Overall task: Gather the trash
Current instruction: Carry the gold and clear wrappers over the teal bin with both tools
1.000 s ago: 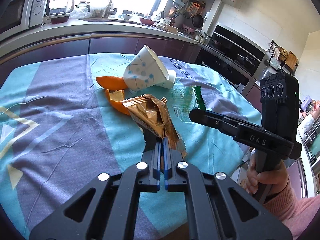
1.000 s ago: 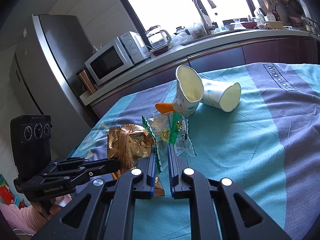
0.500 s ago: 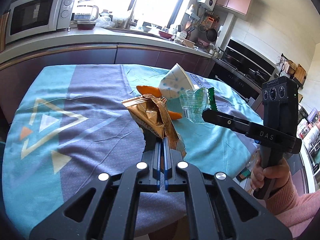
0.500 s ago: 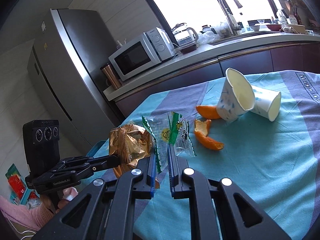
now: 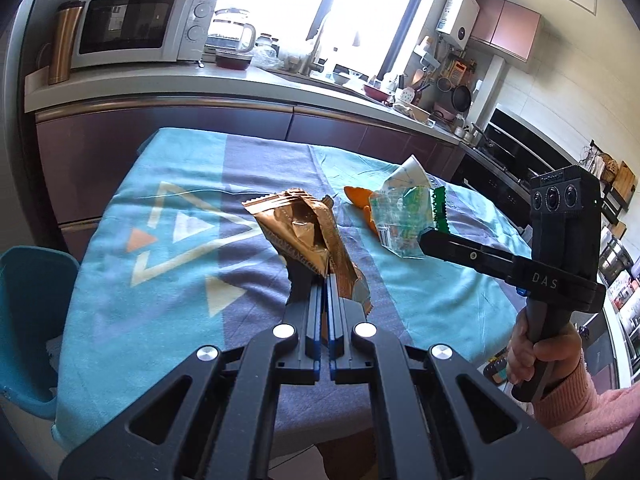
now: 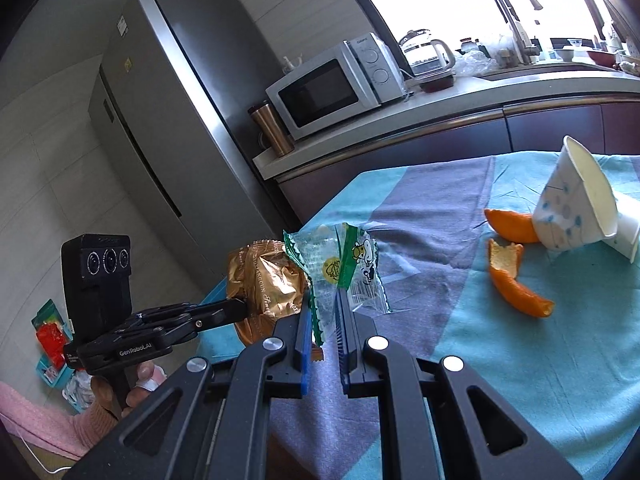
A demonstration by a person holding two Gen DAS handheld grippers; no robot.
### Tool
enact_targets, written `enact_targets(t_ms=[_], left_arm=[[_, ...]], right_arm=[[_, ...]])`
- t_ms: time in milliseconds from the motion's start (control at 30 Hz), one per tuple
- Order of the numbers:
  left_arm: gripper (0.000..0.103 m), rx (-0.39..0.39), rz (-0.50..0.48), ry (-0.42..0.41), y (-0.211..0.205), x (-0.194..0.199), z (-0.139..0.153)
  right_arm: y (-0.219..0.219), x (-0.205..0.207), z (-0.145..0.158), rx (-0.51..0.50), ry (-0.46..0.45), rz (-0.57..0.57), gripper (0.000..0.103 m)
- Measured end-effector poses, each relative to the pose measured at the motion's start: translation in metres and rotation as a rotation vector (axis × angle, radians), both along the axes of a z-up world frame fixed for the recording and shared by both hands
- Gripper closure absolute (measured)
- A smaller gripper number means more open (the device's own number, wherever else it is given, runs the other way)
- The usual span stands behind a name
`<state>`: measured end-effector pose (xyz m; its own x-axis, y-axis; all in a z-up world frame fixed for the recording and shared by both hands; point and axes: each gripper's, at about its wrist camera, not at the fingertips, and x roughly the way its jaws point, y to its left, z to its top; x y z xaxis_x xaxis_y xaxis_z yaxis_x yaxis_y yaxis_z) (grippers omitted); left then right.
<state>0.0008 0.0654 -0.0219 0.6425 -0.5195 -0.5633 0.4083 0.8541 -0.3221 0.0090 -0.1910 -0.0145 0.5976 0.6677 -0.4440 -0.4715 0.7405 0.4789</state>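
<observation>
My left gripper (image 5: 325,280) is shut on a crumpled gold foil wrapper (image 5: 304,232) and holds it above the table's near left part; the wrapper also shows in the right wrist view (image 6: 264,280). My right gripper (image 6: 324,300) is shut on a clear and green snack wrapper (image 6: 340,264), seen too in the left wrist view (image 5: 400,216). Both are lifted side by side. On the tablecloth lie orange peels (image 6: 516,280) and two tipped paper cups (image 6: 572,204).
The table has a teal and purple cloth (image 5: 168,240). A blue bin (image 5: 28,320) stands left of the table, below its edge. Behind are a counter with a microwave (image 5: 136,28), a kettle and a sink, a fridge (image 6: 168,120) and an oven wall at right.
Both grippers have pulled back and left from the cups and peels, each carrying its wrapper. The blue bin has come into the left wrist view.
</observation>
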Motion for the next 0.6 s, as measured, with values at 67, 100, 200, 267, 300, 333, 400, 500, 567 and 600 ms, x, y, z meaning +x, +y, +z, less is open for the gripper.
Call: enact_targets(t_ms=[67, 100, 200, 267, 300, 333, 400, 500, 567, 600], left_arm=[[0.1, -0.001, 0.021, -0.005, 0.01, -0.002, 0.001], [0.1, -0.003, 0.031, -0.006, 0.013, -0.003, 0.002], [0.1, -0.011, 0.063, -0.012, 0.028, -0.005, 0.004], [0.1, -0.015, 0.086, -0.017, 0.038, -0.008, 0.005], [0.1, -0.015, 0.098, -0.019, 0.043, -0.01, 0.006], [0.1, -0.016, 0.11, -0.021, 0.049, -0.011, 0.006], [0.1, -0.017, 0.135, -0.024, 0.059, -0.013, 0.007], [0.1, -0.019, 0.179, -0.028, 0.078, -0.017, 0.008], [0.1, -0.018, 0.215, -0.031, 0.091, -0.019, 0.009], [0.1, -0.018, 0.231, -0.032, 0.097, -0.02, 0.01]], right_arm=[[0.01, 0.002, 0.001, -0.001, 0.0, 0.023, 0.093], [0.015, 0.003, 0.002, -0.001, 0.0, 0.035, 0.093], [0.03, 0.007, 0.004, -0.007, -0.002, 0.071, 0.093], [0.041, 0.01, 0.005, -0.005, -0.001, 0.097, 0.093], [0.046, 0.011, 0.005, -0.008, -0.002, 0.109, 0.093], [0.052, 0.012, 0.006, -0.01, -0.002, 0.121, 0.093], [0.063, 0.015, 0.007, -0.014, -0.003, 0.147, 0.093], [0.08, 0.022, 0.009, -0.014, -0.001, 0.183, 0.093], [0.09, 0.026, 0.009, -0.01, 0.001, 0.208, 0.093], [0.096, 0.028, 0.009, -0.009, 0.001, 0.221, 0.093]])
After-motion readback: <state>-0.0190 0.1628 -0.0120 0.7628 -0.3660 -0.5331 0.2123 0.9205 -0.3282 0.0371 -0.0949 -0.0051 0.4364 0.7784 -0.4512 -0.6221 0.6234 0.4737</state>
